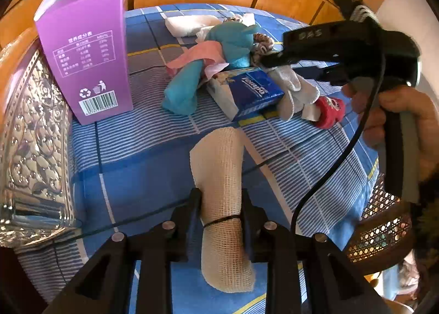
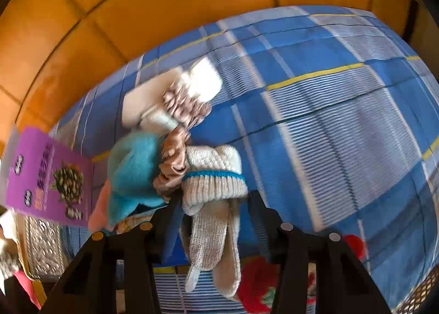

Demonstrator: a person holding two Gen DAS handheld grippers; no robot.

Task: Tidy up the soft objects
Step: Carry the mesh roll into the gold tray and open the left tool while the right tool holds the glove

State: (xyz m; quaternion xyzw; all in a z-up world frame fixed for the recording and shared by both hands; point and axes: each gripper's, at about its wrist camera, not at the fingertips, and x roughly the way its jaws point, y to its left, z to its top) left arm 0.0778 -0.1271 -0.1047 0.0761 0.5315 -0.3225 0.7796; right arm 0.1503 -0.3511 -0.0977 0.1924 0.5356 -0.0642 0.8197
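1. While the left gripper [image 1: 221, 204] has its fingers pinching the beige mesh bandage roll [image 1: 222, 190] low over the checked bench [image 1: 137, 165], probably parking it apart.
2. Right gripper [image 2: 215, 204] fingers straddle the knit glove [image 2: 211, 182] in the pile, not clearly squeezing.

"Tempo" in white on blue tissue pack [image 1: 253, 91], mid-scene. "营养成分表" heading a nutrition table on purple carton [image 1: 87, 58] at far left, with barcode, recycling and bin-disposal signs lower down; table figures unreadable. "DAS" embossed on black gripper body [image 1: 310, 34], right.
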